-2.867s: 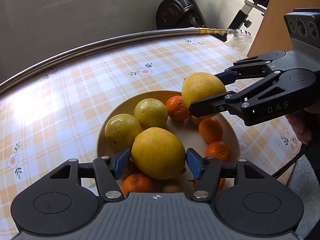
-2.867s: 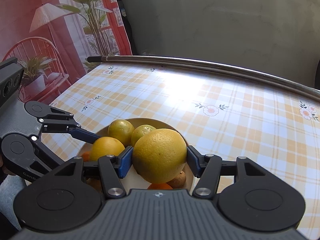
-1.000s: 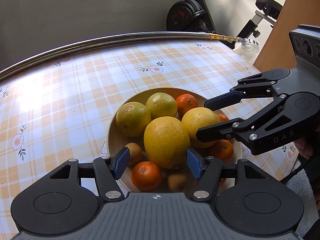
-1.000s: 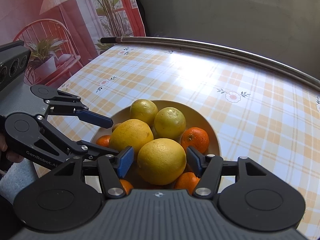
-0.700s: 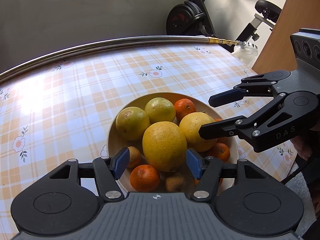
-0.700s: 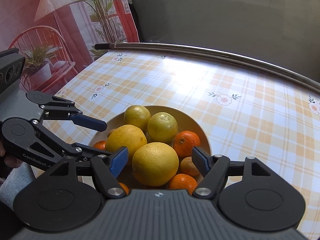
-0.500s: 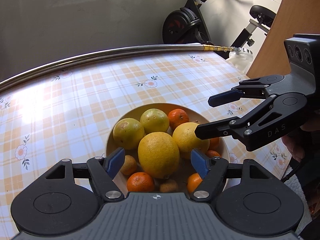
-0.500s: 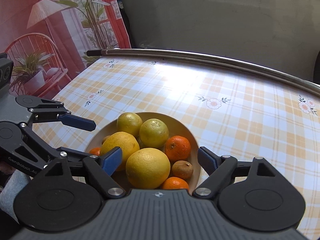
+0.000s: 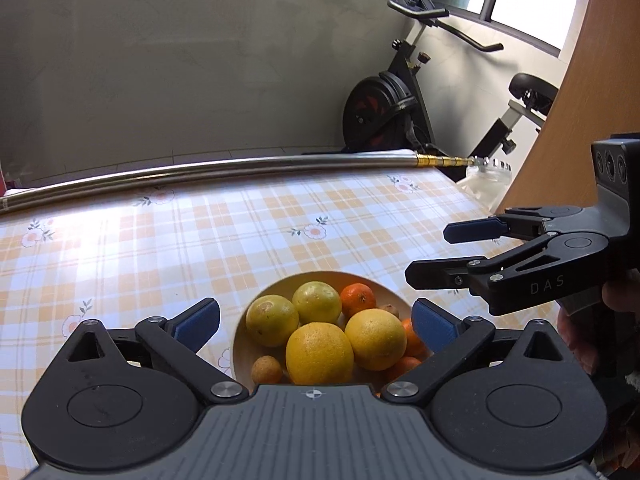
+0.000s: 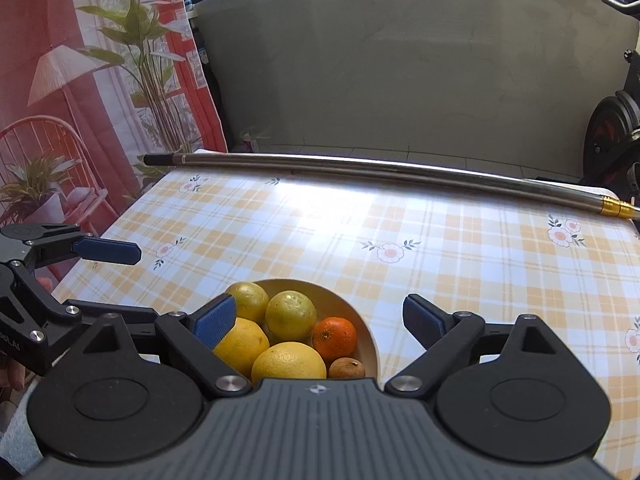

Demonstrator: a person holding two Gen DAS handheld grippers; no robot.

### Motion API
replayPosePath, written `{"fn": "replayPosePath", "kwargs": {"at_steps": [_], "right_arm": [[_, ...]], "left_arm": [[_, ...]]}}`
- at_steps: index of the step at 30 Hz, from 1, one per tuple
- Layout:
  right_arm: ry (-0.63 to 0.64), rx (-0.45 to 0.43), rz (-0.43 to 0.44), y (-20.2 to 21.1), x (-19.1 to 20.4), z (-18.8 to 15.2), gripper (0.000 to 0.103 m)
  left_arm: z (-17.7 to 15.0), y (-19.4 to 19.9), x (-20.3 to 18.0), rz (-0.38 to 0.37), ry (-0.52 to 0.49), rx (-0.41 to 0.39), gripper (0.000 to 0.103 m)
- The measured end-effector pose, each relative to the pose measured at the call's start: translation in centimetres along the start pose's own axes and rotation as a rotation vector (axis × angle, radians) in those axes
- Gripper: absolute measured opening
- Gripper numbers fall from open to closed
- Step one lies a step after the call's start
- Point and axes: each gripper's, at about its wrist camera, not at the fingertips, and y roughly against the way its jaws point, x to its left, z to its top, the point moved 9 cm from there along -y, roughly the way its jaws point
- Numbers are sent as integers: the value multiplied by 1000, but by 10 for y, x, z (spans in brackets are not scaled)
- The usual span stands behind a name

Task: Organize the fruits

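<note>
A tan bowl (image 9: pixel 320 276) (image 10: pixel 368 336) on the checked tablecloth holds two large yellow citrus fruits (image 9: pixel 319 354) (image 9: pixel 375 339), two smaller yellow-green ones (image 9: pixel 272 320), several mandarins (image 9: pixel 358 300) and small brown fruits (image 9: pixel 267 370). My left gripper (image 9: pixel 316 325) hangs above the bowl's near side with its jaws opening wide, touching no fruit. My right gripper (image 10: pixel 319 321) hangs above the bowl from the other side, its jaws opening too and empty. Each sees the other: the right gripper (image 9: pixel 448 252) to the bowl's right, the left gripper (image 10: pixel 116 280) to its left.
A long metal pole (image 9: pixel 240 170) (image 10: pixel 360 168) lies along the table's far edge. An exercise bike (image 9: pixel 384 112) stands behind it. A wooden panel (image 9: pixel 580 100) and a glass jar (image 9: pixel 486 182) are at the right, a red curtain (image 10: pixel 60 80) at the left.
Both grippers set their large yellow fruits in the bowl, let go and opened wide. Both have since lifted and drawn back, so the bowl looks smaller and lower.
</note>
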Motion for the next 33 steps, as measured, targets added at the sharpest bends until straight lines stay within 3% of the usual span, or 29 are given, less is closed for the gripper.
{"fn": "replayPosePath", "kwargs": {"at_steps": [7,18,33], "right_arm": [[-69,-100,-64,39,-2,25,92],[-86,-290,-163,116,9,61,99],[-61,-367,-188,162,40,67,103]], "left_arm": [[32,44,-9,113,-76,-166,103],[77,118,-19,190,13,-355,103],[85,165,-42,291,-4,-437,103]]}}
